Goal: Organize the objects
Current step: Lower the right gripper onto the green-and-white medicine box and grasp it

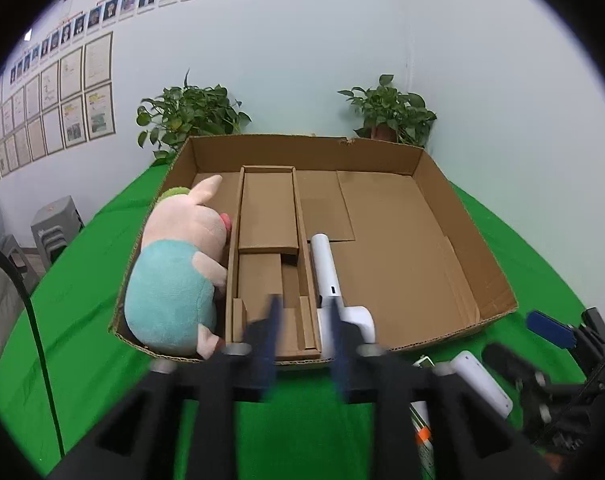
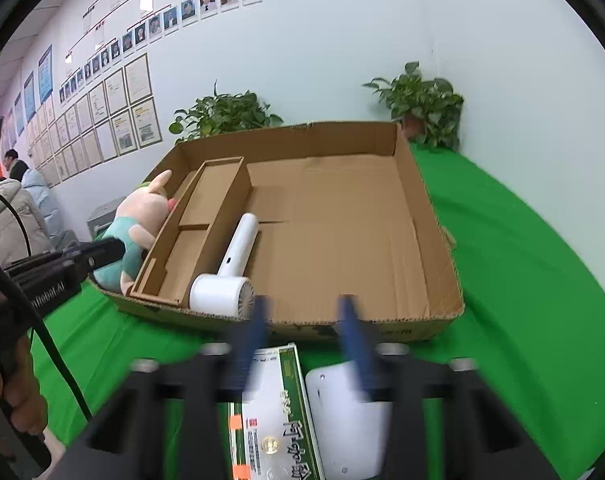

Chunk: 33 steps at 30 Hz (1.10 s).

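A shallow cardboard box sits on the green table. Inside it lie a pink plush pig in a teal shirt at the left, a cardboard insert, and a white hair dryer. My left gripper is open and empty at the box's near edge, by the dryer's head. My right gripper is open and empty above a green-and-white carton and a white flat device lying on the table in front of the box.
Two potted plants stand behind the box by the wall. The white device and the right gripper's body show at the left view's lower right. Grey stools and people are at left.
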Each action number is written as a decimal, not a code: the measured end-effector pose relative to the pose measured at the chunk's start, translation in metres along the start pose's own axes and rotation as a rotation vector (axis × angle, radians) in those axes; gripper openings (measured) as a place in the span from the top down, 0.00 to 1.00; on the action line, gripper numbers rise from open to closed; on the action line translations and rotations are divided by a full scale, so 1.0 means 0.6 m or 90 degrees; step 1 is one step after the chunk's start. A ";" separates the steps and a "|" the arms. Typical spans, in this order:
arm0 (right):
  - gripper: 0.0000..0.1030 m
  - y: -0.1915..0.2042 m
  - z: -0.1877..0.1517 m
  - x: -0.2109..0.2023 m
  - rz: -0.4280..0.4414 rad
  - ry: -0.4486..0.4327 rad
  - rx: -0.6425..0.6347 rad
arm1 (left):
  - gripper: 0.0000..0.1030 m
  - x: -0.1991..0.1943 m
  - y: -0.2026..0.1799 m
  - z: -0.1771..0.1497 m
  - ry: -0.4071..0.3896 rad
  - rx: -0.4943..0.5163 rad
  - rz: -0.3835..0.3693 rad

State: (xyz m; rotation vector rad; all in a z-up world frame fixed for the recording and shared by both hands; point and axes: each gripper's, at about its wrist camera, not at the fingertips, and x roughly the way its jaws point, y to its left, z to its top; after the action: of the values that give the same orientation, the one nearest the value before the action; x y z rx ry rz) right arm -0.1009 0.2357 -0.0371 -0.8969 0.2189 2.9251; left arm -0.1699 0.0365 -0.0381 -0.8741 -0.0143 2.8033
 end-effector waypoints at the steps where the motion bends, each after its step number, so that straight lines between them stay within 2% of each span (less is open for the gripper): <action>1: 0.02 -0.007 -0.003 -0.002 0.014 0.003 0.014 | 0.18 -0.001 0.002 -0.001 0.001 -0.002 -0.002; 4: 0.00 -0.013 -0.018 -0.010 0.049 0.016 0.010 | 0.16 0.000 -0.001 -0.011 0.022 0.009 -0.006; 7: 0.00 -0.009 -0.042 -0.007 0.062 0.064 -0.034 | 0.16 0.012 -0.005 -0.025 0.074 0.019 -0.052; 12: 0.00 -0.004 -0.100 -0.034 0.171 0.098 -0.071 | 0.18 0.033 0.009 -0.060 0.173 -0.054 -0.219; 15: 0.00 0.007 -0.139 -0.053 0.216 0.126 -0.105 | 0.18 0.048 0.002 -0.084 0.220 -0.071 -0.273; 17: 0.01 0.017 -0.166 -0.052 0.215 0.158 -0.124 | 0.18 0.058 -0.011 -0.100 0.251 -0.069 -0.285; 20: 0.05 0.024 -0.197 -0.042 0.176 0.187 -0.136 | 0.18 0.076 -0.026 -0.114 0.284 -0.089 -0.322; 25: 0.29 0.025 -0.205 -0.027 0.099 0.193 -0.136 | 0.18 0.097 -0.032 -0.125 0.310 -0.119 -0.350; 26: 0.37 0.029 -0.206 -0.021 0.081 0.199 -0.145 | 0.18 0.099 -0.031 -0.126 0.314 -0.123 -0.351; 29: 0.38 0.044 -0.204 -0.017 0.099 0.205 -0.141 | 0.18 0.102 -0.019 -0.128 0.320 -0.143 -0.354; 31: 0.35 0.062 -0.198 -0.022 0.143 0.201 -0.134 | 0.18 0.100 -0.008 -0.132 0.318 -0.156 -0.354; 33: 0.25 0.075 -0.192 -0.028 0.177 0.186 -0.139 | 0.18 0.098 -0.001 -0.138 0.322 -0.167 -0.353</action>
State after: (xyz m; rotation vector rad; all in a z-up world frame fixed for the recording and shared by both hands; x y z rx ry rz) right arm -0.0285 0.1726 -0.1170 -1.4377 0.0419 3.0996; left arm -0.1706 0.0446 -0.1395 -1.3663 -0.4756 2.0409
